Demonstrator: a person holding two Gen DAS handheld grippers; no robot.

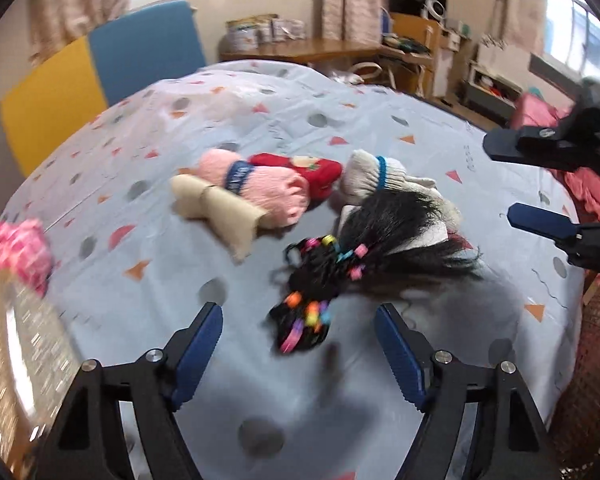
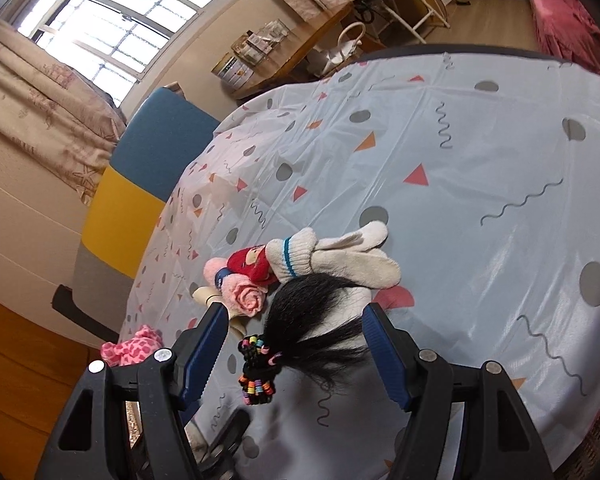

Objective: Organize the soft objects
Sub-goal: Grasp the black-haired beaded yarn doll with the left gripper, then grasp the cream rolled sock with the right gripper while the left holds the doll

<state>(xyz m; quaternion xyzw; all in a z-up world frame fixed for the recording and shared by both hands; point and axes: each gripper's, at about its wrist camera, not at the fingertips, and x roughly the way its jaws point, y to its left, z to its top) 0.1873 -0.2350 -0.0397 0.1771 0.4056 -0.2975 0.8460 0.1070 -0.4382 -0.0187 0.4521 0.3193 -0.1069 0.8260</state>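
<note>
A black hairpiece with several coloured elastics lies on the patterned tablecloth. Behind it lie a pink rolled sock, a red sock, a white knit glove and a beige roll. My left gripper hovers open just short of the elastics, with nothing between its fingers. My right gripper is open too. The hairpiece lies between its fingers, and the pads do not press on it. In the left wrist view the right gripper reaches in from the right edge.
A pink spotted fabric piece sits at the table's left edge above a glittery container. A blue and yellow padded panel stands behind the table. Wooden desks and shelves line the far wall. Red bedding lies to the right.
</note>
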